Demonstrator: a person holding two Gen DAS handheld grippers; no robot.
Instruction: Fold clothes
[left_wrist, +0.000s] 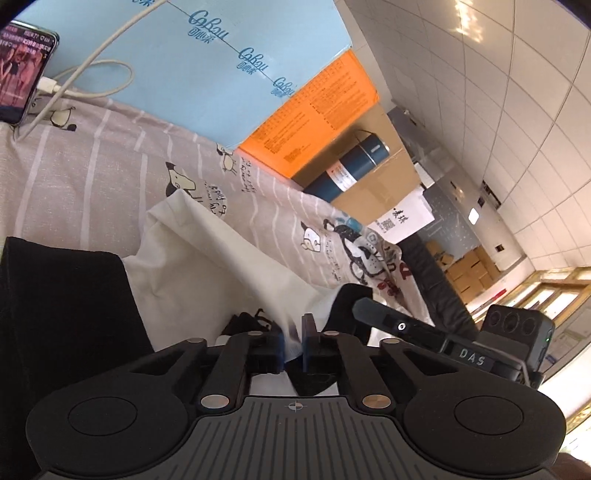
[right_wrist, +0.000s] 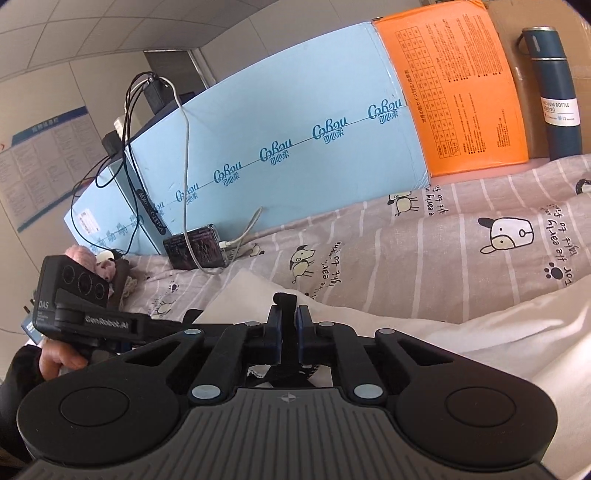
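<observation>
We have a white cotton T-shirt with a cartoon dog print (left_wrist: 236, 254) spread on the bed, over the grey striped bedsheet with little dog drawings (left_wrist: 110, 166), near us and in front of the long pale blue carton (right_wrist: 280, 122) and the orange box (right_wrist: 465, 88) at the far side. The left tongs (left_wrist: 293, 341) are clamped shut on a fold of the white cloth; a bit of it pokes out between the blue pads. The right tongs (right_wrist: 289, 325) are also closed, pinching a dark strip of fabric that stands up between the pads; whether that strip belongs to the same shirt or to a black garment (left_wrist: 62, 295) lying at the near left, we cannot tell.

We judge the shirt light, limp and not slippery: it will sag and crease wherever it hangs free. We would grip it at hems, shoulder seams or corners, where the cloth is doubled, with the two grips well apart, so it stays taut and folds flat.
</observation>
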